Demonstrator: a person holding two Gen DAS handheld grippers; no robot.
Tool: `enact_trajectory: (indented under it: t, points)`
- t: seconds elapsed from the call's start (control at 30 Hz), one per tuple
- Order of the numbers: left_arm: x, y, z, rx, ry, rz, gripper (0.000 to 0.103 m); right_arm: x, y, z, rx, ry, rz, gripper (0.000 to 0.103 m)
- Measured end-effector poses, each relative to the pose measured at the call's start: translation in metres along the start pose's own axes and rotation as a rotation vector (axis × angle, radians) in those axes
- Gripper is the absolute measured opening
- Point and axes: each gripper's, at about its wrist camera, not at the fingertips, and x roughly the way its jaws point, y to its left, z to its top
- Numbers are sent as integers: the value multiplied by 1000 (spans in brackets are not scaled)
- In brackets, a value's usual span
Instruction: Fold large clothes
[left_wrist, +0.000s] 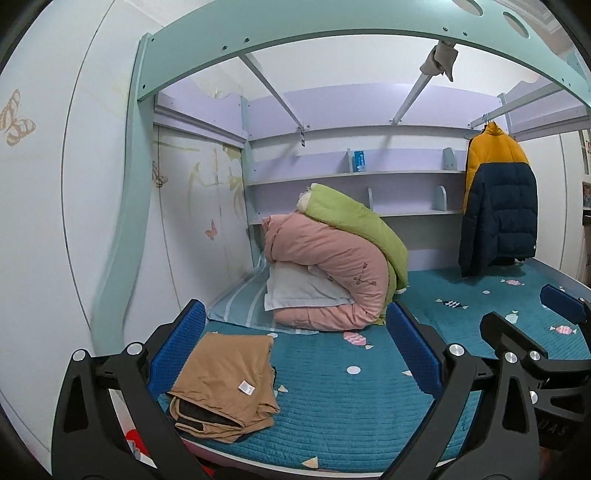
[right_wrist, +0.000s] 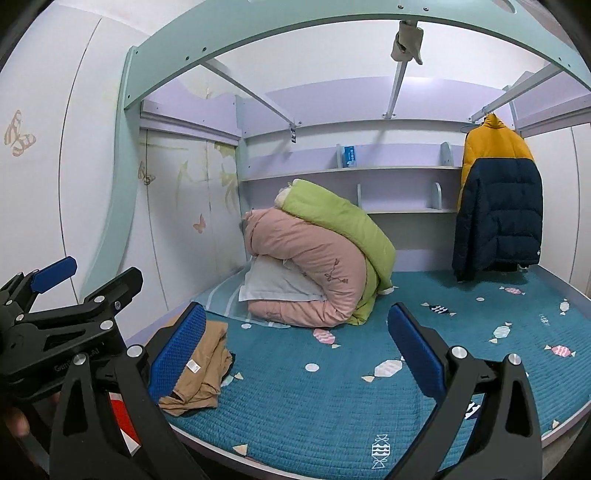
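Note:
A tan garment (left_wrist: 227, 384) lies folded in a small stack with a dark layer inside, at the near left corner of the teal bed mat (left_wrist: 332, 406). It also shows in the right wrist view (right_wrist: 201, 373). My left gripper (left_wrist: 295, 350) is open and empty, held above the bed's front edge, with the folded garment just inside its left finger. My right gripper (right_wrist: 295, 350) is open and empty, to the right of the garment. In the left wrist view the right gripper (left_wrist: 535, 332) shows at the right. In the right wrist view the left gripper (right_wrist: 70, 295) shows at the left.
Rolled pink and green quilts (left_wrist: 332, 266) with a pillow lie at the back left of the bed. A yellow and navy puffer jacket (left_wrist: 498, 199) hangs from a rail at the back right. Shelves (left_wrist: 369, 173) run along the back wall. An upper bunk frame (left_wrist: 332, 33) spans overhead.

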Motion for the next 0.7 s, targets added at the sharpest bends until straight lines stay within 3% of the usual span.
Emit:
enact_trajectory:
  t: [0.7]
  points:
    - [5,3,-1,-2,13,-2,98,7,2,-2,15,24,-5,95]
